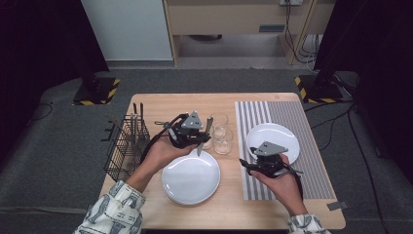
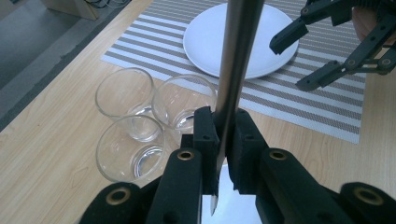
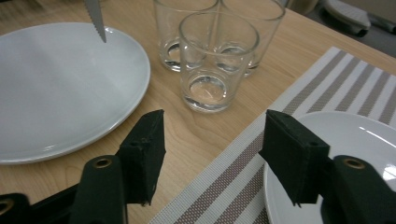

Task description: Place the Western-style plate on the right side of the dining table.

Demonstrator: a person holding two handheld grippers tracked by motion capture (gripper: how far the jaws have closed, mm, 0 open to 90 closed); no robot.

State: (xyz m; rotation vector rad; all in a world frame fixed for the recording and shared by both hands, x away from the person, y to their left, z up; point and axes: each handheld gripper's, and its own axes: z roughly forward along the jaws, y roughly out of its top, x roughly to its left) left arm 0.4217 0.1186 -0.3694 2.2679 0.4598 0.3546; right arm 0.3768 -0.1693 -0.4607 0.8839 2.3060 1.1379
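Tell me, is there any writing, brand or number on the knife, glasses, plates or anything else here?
None that can be read: the knife, the glasses, both plates and the striped mat show no lettering. The yellow-and-black hazard stripes on the floor stands are a pattern, not text.

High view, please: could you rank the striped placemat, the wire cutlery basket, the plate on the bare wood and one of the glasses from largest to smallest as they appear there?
1. Striped placemat
2. Plate on the bare wood
3. Wire cutlery basket, close to the plate in apparent size, so this order is unsure
4. Glass
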